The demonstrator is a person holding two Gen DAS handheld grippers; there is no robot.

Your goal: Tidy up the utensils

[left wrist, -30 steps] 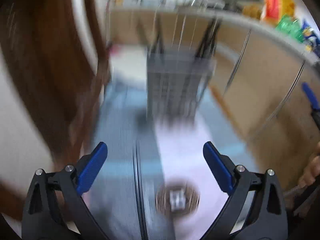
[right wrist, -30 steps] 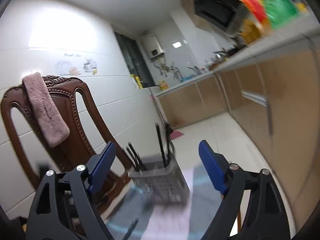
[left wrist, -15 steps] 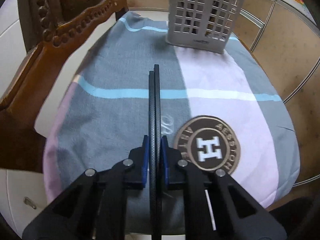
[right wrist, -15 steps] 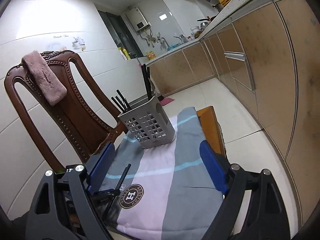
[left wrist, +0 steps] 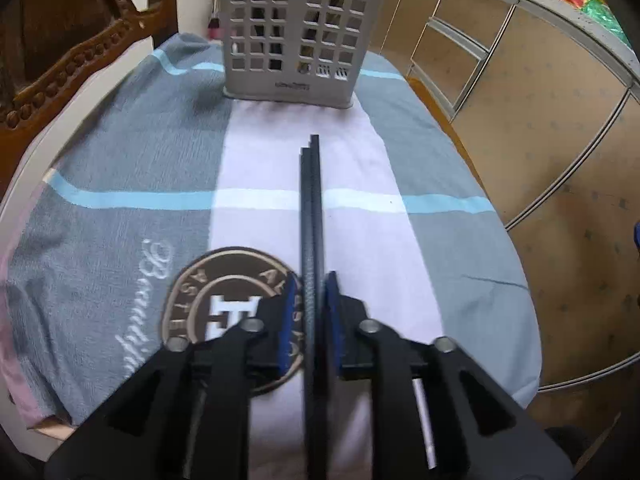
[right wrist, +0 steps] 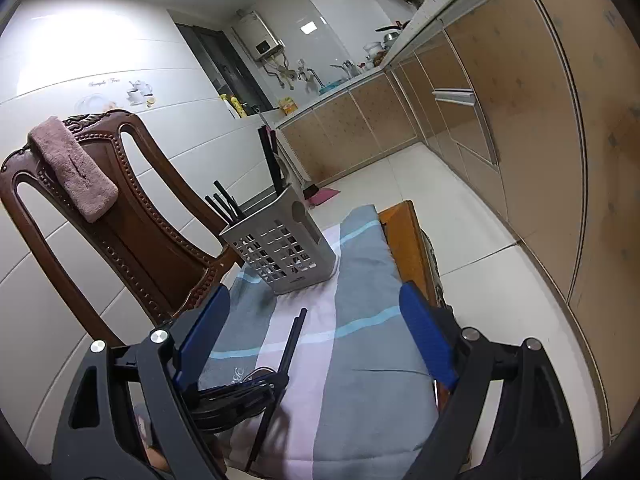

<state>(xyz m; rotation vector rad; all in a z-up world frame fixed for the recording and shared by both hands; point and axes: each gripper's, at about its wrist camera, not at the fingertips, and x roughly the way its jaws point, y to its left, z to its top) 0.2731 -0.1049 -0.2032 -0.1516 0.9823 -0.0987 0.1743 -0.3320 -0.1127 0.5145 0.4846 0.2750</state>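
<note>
Clamping a pair of chopsticks (left wrist: pixel 311 216), the left gripper (left wrist: pixel 311 312) aims at the far basket (left wrist: pixel 296 28) already holding others, right gripper (right wrist: pixel 316 344) spread empty.

The towel (left wrist: pixel 120 168) is striped grey and pale lilac-white, crossed by thin light-blue lines, with a brown-and-cream round emblem (left wrist: pixel 224 312) bearing a white H at lower centre. The chopsticks (left wrist: pixel 311 216) are black. The grid-holed utensil basket (left wrist: pixel 296 28) at top centre is light grey. The carved chair (right wrist: pixel 132 216) is dark reddish-brown, a dusty-pink cloth (right wrist: pixel 72 168) over its top.
</note>
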